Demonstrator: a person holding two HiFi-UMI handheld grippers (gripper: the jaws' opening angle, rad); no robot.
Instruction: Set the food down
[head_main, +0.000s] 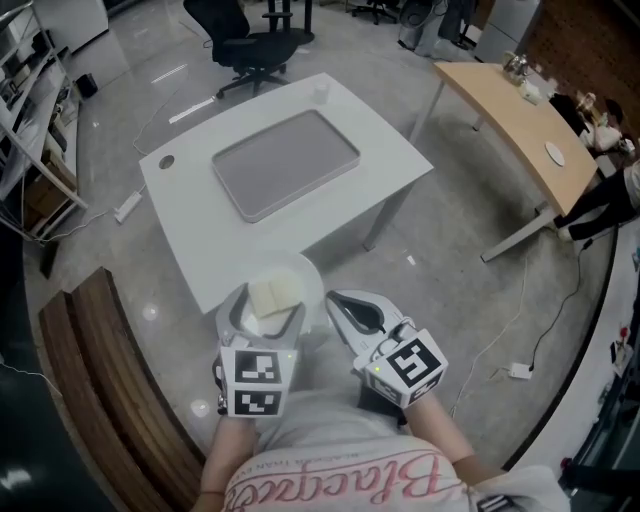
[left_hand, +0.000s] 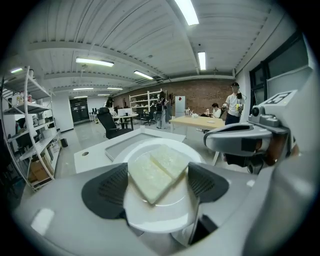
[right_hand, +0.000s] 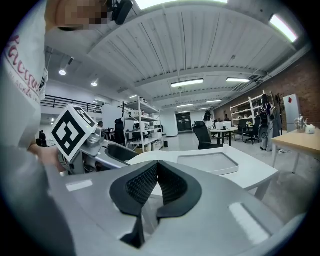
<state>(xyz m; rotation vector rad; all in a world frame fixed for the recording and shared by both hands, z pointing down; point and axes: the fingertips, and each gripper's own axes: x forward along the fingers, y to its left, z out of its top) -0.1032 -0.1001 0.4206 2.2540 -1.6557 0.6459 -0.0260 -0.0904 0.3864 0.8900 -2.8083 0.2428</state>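
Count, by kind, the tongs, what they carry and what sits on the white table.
Pale food slices: 2
White plate: 1
Grey tray: 1
Tongs: 2, left tongs and right tongs
Total: 6

plate (head_main: 305, 278): near rim hidden under left gripper (head_main: 268, 306). black chair (head_main: 250, 45): back cut off by top edge. shelving (head_main: 25, 70): cropped at left edge. wooden desk (head_main: 500, 108): objects on it too small to tell.
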